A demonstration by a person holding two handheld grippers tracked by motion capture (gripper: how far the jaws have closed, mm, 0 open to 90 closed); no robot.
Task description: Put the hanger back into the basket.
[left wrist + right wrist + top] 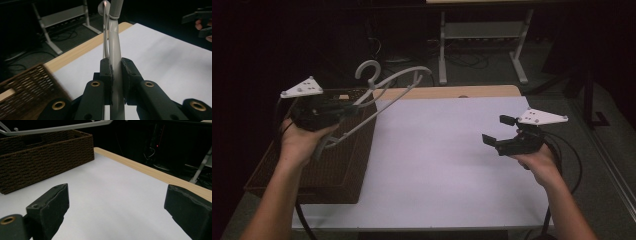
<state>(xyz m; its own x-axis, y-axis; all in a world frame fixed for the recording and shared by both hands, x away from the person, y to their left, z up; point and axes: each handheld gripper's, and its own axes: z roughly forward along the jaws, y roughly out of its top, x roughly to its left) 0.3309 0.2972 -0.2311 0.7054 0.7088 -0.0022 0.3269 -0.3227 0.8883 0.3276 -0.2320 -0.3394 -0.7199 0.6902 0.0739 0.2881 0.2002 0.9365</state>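
High view shows the left gripper (343, 111) raised over the far left of the table (437, 165), its fingers clamped on a pale grey plastic clothes hanger (377, 102). That hanger is lifted clear of the surface, slanting from near-left up to far-right above a dark brown woven basket (332, 172) that sits on the left side of the table; its hook points up and away at the far end. Left gripper view looks straight along the closed fingers (106, 72), which squeeze one flat bar of the hanger (115, 57) between their pads, the bar running up and out of the top of that view with a thinner bar just beside it; a corner of the basket (23, 87) lies at lower left. At the right side of the table, the right gripper (498, 131) is held above the white surface, its fingers spread wide and holding nothing. Right gripper view looks between those two parted fingers (53, 205) across the bare white top toward the basket (42, 157) at far left, with a bar of the hanger (57, 128) passing above it.
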